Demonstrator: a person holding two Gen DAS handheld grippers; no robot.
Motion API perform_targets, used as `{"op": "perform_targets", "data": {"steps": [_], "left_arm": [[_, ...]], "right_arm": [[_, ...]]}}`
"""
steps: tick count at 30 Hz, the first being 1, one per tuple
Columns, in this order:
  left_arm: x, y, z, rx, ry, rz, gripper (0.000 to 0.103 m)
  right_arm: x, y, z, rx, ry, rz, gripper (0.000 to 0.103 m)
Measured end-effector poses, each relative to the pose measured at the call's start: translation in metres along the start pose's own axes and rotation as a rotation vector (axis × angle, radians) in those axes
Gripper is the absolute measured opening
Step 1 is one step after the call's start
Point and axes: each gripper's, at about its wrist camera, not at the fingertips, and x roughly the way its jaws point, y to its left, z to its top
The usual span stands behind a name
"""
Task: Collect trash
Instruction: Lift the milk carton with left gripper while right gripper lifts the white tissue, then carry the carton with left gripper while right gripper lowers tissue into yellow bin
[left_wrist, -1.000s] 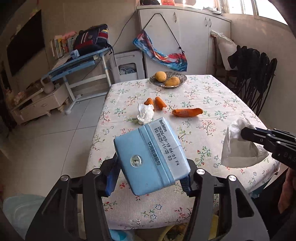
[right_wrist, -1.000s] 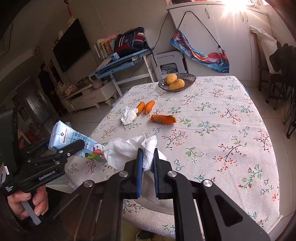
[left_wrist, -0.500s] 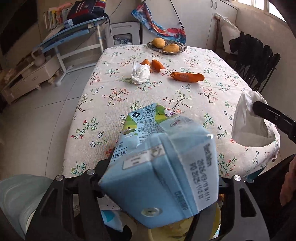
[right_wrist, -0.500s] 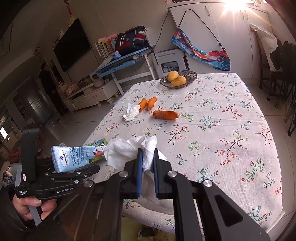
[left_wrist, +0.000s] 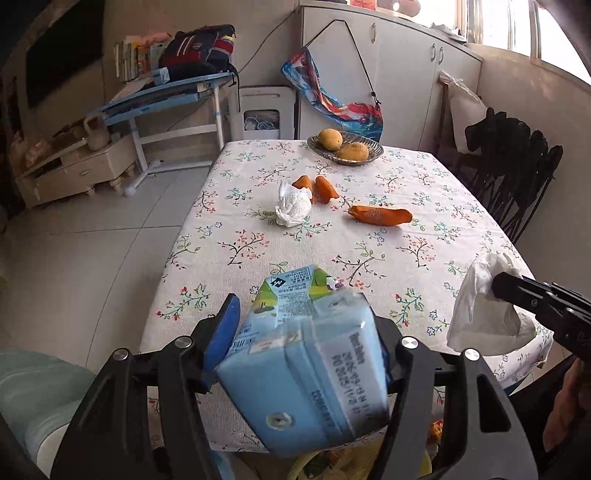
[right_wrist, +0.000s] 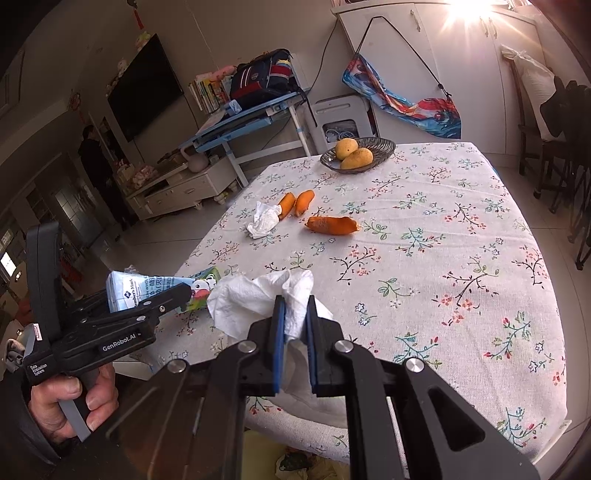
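Note:
A light blue milk carton (left_wrist: 306, 376) lies between the fingers of my left gripper (left_wrist: 306, 314) at the table's near edge. It is blurred and its near end sags down. The jaws are closing, but the left pad (left_wrist: 221, 332) stands a little off the carton's side. In the right wrist view the carton (right_wrist: 147, 291) pokes forward past the left gripper (right_wrist: 181, 291). My right gripper (right_wrist: 295, 306) is shut on a crumpled white tissue (right_wrist: 258, 295) over the same edge. A second tissue wad (left_wrist: 293, 208) and orange peels (left_wrist: 380, 216) lie mid-table.
The table (left_wrist: 406, 177) has a floral cloth, and a wire bowl (left_wrist: 369, 142) with two fruits stands at its far end. Dark chairs (left_wrist: 517, 173) stand along the right side. Something yellow (left_wrist: 314, 465) shows below the near edge. A person's hand (right_wrist: 74, 402) holds the left gripper.
The carton was squarely gripped a second ago; now it has tipped and sagged between wider left jaws. The left view dipped, then lifted. The right gripper and its tissue stayed put.

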Motion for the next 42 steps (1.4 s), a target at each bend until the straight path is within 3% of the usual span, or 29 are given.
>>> {"op": "perform_targets", "data": {"steps": [3, 4, 5, 7, 10, 11, 15, 17, 20, 21, 23, 24, 32, 42], "left_arm": [[0.006, -0.001, 0.000, 0.001, 0.030, 0.001, 0.060], [0.009, -0.001, -0.001, 0.000, 0.047, 0.003, 0.051], [0.011, -0.001, -0.003, 0.002, 0.066, 0.003, 0.049], [0.015, -0.001, -0.007, 0.014, 0.095, 0.009, 0.049], [0.027, -0.003, -0.017, 0.039, 0.175, 0.003, 0.062], [0.031, -0.005, -0.021, 0.057, 0.197, 0.024, 0.062], [0.030, -0.008, -0.026, 0.087, 0.205, 0.024, 0.062], [0.031, -0.009, -0.028, 0.087, 0.222, 0.021, 0.053], [0.034, -0.009, -0.032, 0.074, 0.251, 0.005, 0.051], [0.034, -0.010, -0.032, 0.075, 0.246, 0.006, 0.051], [0.033, -0.009, -0.032, 0.059, 0.238, -0.008, 0.032], [0.032, -0.008, -0.031, 0.050, 0.237, -0.018, 0.030], [0.008, -0.003, -0.024, 0.001, 0.155, -0.067, 0.030], [-0.035, 0.003, -0.027, 0.012, 0.037, 0.017, 0.030]], "right_arm": [[0.001, 0.000, 0.000, -0.002, 0.003, 0.001, 0.011], [0.001, 0.000, 0.001, -0.002, 0.002, 0.001, 0.012], [0.001, 0.000, 0.001, -0.001, 0.003, 0.001, 0.012], [0.002, -0.001, 0.001, 0.003, 0.002, 0.003, 0.012], [0.002, -0.001, 0.002, 0.005, -0.001, 0.006, 0.012], [0.002, -0.001, 0.002, 0.006, -0.002, 0.006, 0.012], [0.000, -0.002, 0.002, 0.010, -0.007, 0.012, 0.012], [-0.001, -0.003, 0.002, 0.010, -0.008, 0.014, 0.012], [-0.003, -0.005, 0.002, 0.014, -0.010, 0.013, 0.013], [-0.003, -0.005, 0.001, 0.017, -0.009, 0.014, 0.013], [-0.002, -0.006, 0.001, 0.021, -0.007, 0.017, 0.013], [-0.003, -0.005, 0.001, 0.019, -0.007, 0.017, 0.013], [0.002, 0.004, -0.003, -0.006, 0.017, 0.027, 0.013], [-0.004, 0.033, -0.037, -0.053, 0.082, 0.069, 0.013]]}}
